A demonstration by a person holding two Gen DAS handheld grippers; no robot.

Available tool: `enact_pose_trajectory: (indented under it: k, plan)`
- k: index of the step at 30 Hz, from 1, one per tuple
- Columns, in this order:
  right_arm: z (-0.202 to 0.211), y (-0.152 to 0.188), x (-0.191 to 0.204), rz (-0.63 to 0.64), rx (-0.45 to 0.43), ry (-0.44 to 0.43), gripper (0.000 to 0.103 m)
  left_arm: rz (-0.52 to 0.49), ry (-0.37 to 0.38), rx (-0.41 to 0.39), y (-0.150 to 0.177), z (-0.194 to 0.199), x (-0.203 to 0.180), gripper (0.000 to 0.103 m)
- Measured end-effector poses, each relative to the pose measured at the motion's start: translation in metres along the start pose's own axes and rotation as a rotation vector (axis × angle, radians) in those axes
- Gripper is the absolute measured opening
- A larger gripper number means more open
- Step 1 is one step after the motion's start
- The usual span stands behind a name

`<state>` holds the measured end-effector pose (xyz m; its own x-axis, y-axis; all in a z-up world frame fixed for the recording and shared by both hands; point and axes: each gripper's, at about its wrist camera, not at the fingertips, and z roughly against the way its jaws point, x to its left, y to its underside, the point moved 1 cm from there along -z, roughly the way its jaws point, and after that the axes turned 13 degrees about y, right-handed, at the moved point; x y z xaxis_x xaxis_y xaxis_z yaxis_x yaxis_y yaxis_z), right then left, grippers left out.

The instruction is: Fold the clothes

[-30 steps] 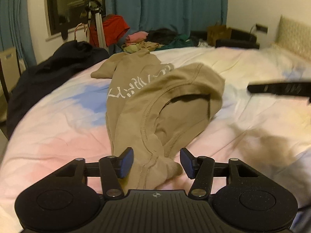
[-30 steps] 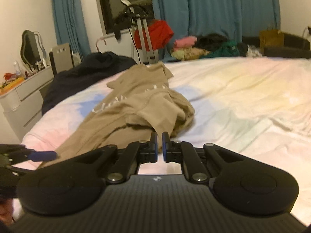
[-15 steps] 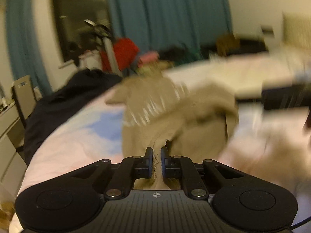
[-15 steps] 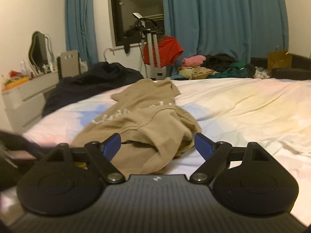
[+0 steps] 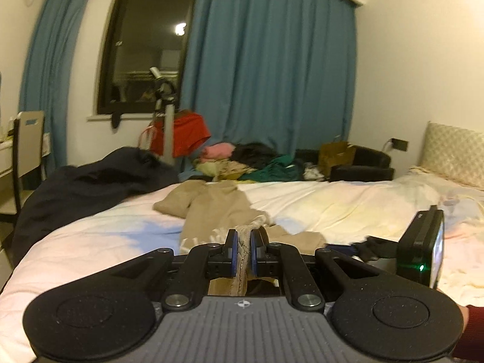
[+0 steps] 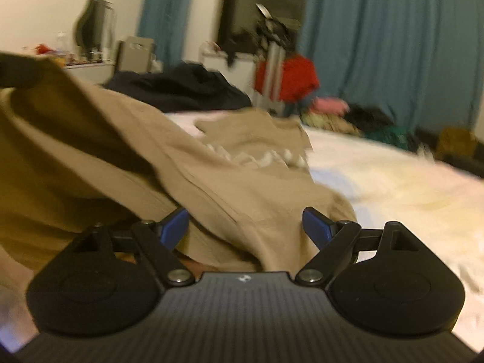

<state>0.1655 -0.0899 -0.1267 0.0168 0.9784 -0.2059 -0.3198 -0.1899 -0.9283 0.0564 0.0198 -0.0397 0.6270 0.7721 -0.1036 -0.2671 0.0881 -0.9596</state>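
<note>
My left gripper (image 5: 242,249) pinches the sweatshirt (image 6: 211,181) hem; right gripper (image 6: 245,227) jaws gape wide, must clamp next.

Bare bedsheet (image 5: 348,208) lies free rightward; the dark clothing heap (image 5: 90,187) blocks the left edge.

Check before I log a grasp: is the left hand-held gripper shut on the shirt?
Shut: left hand-held gripper pinches the shirt hem.

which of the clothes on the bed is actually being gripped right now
The tan sweatshirt with white lettering: the left gripper is shut on its ribbed edge. The dark garment lies untouched at the bed's left side.
</note>
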Motion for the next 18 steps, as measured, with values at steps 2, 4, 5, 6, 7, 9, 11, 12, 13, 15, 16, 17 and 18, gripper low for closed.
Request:
enact_pose_trajectory:
  k: [2,4,5,6,7,9,11,12,13,15,16,17,18]
  plan:
    - [0.006,-0.005,0.006,-0.004,-0.052,-0.040,0.084,-0.023,0.037,-0.017,0.000,0.003,-0.007,0.009]
    - [0.009,-0.009,0.011,-0.014,-0.078,-0.047,0.084,-0.047,0.070,-0.032,0.000,0.007,-0.014,0.009]
    - [0.009,-0.010,0.011,-0.025,-0.086,-0.041,0.084,-0.060,0.081,-0.038,0.000,0.007,-0.018,0.009]
    - [0.009,-0.011,0.010,-0.037,-0.093,-0.033,0.084,-0.068,0.083,-0.042,0.001,0.008,-0.020,0.009]
    - [0.008,-0.011,0.007,-0.051,-0.090,-0.006,0.084,-0.074,0.084,-0.046,0.002,0.008,-0.022,0.009]
    - [0.004,-0.010,-0.003,-0.085,-0.066,0.071,0.084,-0.068,0.070,-0.045,0.003,0.007,-0.022,0.009]
    - [-0.001,-0.008,-0.020,-0.132,-0.018,0.164,0.084,-0.052,0.047,-0.042,0.003,0.006,-0.019,0.009]
    - [-0.004,-0.007,-0.030,-0.166,0.013,0.209,0.084,-0.046,0.039,-0.039,0.003,0.005,-0.018,0.009]
    - [-0.003,-0.006,-0.039,-0.185,0.040,0.247,0.084,-0.040,0.032,-0.037,0.003,0.004,-0.016,0.009]
    - [0.001,-0.002,-0.054,-0.214,0.089,0.317,0.084,-0.034,0.025,-0.040,0.004,0.005,-0.016,0.009]
    - [0.003,0.000,-0.062,-0.228,0.114,0.353,0.084,-0.032,0.023,-0.042,0.004,0.006,-0.016,0.009]
    - [0.007,0.003,-0.069,-0.244,0.138,0.368,0.084,-0.030,0.020,-0.045,0.003,0.007,-0.016,0.009]
    - [0.010,0.007,-0.074,-0.261,0.173,0.367,0.084,-0.027,0.018,-0.047,0.003,0.008,-0.016,0.009]
